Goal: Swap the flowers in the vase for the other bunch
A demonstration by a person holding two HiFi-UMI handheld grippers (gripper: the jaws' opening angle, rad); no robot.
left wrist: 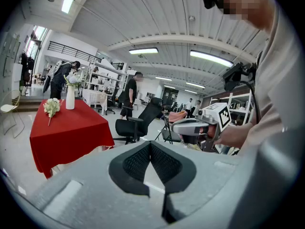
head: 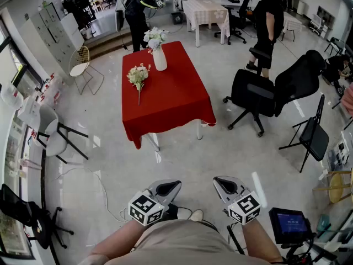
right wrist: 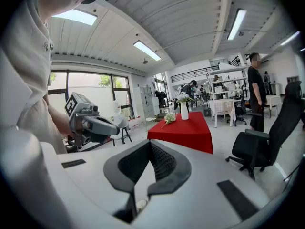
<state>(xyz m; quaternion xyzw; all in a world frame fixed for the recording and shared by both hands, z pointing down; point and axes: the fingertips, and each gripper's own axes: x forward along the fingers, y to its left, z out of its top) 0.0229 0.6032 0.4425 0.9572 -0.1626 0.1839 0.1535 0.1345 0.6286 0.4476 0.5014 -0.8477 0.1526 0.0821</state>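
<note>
A red-clothed table (head: pixel 171 101) stands far ahead across the floor. On its far end a white vase (head: pixel 159 58) holds white flowers (head: pixel 154 37). A second loose bunch (head: pixel 138 75) lies on the cloth to the vase's left. Both grippers are low, close to my body, well short of the table. My left gripper (head: pixel 167 189) is shut with nothing between its jaws, and so is my right gripper (head: pixel 223 185). The left gripper view shows its jaws (left wrist: pixel 150 144) meeting, with the vase (left wrist: pixel 70 98) and loose bunch (left wrist: pixel 51 107) far off. The right gripper view (right wrist: pixel 150 143) shows the same.
Two black office chairs (head: pixel 255 97) and a black folding chair (head: pixel 312 137) stand right of the table. A white chair (head: pixel 51 130) and a wire chair (head: pixel 82 63) are on the left. Two people stand beyond the table. A small screen (head: pixel 289 224) is at my right.
</note>
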